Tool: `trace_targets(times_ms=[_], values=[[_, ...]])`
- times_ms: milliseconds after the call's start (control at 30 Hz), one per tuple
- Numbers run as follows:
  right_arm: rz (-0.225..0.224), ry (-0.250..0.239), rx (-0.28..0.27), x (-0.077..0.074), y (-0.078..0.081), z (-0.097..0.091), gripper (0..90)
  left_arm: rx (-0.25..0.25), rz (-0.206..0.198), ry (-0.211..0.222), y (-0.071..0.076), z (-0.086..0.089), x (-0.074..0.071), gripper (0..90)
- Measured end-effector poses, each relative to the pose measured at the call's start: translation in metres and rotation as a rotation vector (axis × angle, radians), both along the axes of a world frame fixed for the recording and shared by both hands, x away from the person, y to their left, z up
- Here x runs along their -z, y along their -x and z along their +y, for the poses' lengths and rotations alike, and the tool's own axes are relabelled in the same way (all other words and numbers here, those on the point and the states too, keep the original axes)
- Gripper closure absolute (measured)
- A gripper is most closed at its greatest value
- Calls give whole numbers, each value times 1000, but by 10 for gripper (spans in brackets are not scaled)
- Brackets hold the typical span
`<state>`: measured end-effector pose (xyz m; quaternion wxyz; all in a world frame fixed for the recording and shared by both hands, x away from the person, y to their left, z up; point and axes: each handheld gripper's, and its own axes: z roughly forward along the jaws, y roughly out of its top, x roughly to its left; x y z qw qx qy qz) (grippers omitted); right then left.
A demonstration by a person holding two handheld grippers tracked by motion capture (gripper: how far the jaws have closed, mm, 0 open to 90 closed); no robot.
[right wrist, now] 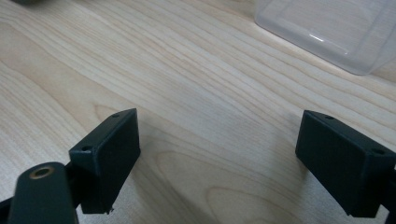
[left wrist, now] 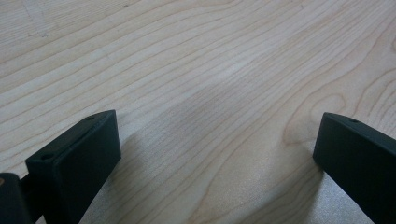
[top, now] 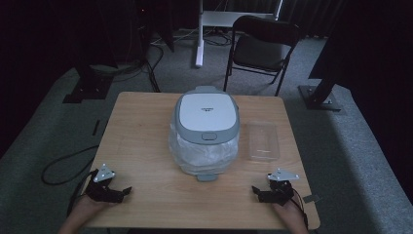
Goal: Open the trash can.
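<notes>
The clear container (right wrist: 336, 32) is cut off by the right gripper view's top and right edges, and the cooker lid's (top: 207, 116) small print is unreadable.

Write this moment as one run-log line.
left gripper: open, empty | right gripper: open, empty | white-and-grey rice cooker: lid closed | clear plastic container: right of cooker

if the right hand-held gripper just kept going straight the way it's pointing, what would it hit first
Probably the clear plastic container, ahead and slightly right of the open right hand-held gripper; only bare table lies between, though depth is uncertain.
</notes>
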<state>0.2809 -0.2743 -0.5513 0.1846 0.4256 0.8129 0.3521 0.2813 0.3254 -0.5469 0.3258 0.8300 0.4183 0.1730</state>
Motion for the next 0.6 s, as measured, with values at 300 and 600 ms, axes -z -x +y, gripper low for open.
trace_targets(times_ms=[300, 600], values=[[3, -1, -10, 0, -1, 0, 126, 4, 4, -3, 1, 0, 0, 18], [3, -1, -10, 0, -1, 0, 127, 7, 11, 3, 2, 0, -2, 45]])
